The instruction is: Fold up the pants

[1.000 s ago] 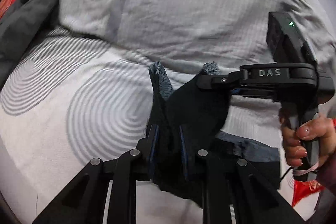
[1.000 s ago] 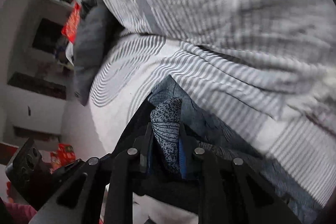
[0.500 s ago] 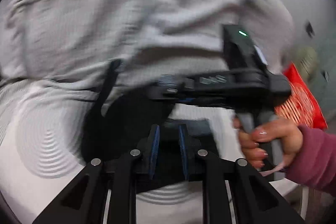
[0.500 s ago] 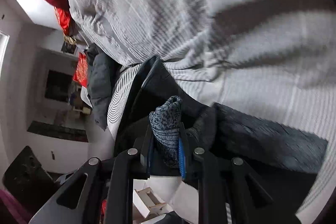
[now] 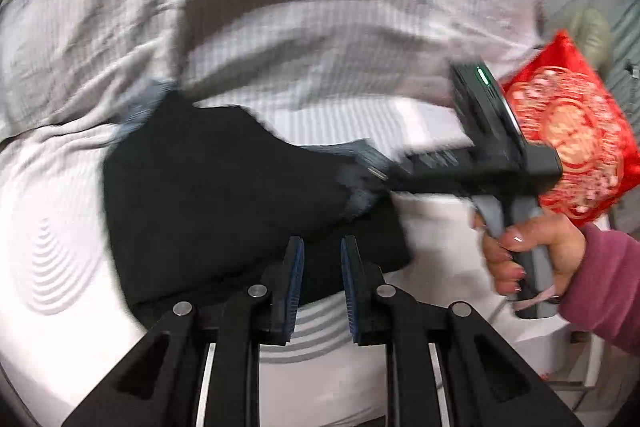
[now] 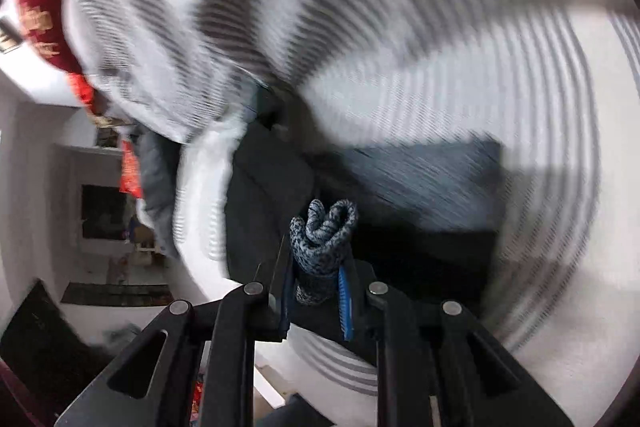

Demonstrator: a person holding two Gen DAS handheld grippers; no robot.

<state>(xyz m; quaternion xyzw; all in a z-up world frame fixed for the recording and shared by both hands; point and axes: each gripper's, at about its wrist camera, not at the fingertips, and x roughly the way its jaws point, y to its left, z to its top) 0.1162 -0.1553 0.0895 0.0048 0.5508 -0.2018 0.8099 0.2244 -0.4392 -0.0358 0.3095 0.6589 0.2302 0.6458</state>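
The dark pants (image 5: 224, 195) lie folded on the white striped bed sheet (image 5: 60, 227), with grey-blue speckled fabric showing along their top and right edges. My left gripper (image 5: 320, 251) hovers at the pants' near edge; its jaws stand slightly apart with nothing between them. My right gripper (image 5: 376, 175) reaches in from the right and pinches the pants' right corner. In the right wrist view my right gripper (image 6: 316, 263) is shut on a bunched fold of the speckled pants fabric (image 6: 324, 239); the rest of the pants (image 6: 420, 187) spreads beyond it.
A rumpled grey striped duvet (image 5: 300, 7) is heaped behind the pants. A red embroidered cushion (image 5: 576, 143) lies at the right, behind the right hand. The right wrist view shows a dark grey pillow (image 6: 156, 187) and room furniture off the bed's left side. Both views are motion-blurred.
My left gripper has let go of the pants and pulled back toward the near edge. My right gripper has swung right with the fabric still pinched, and the pants now lie flatter.
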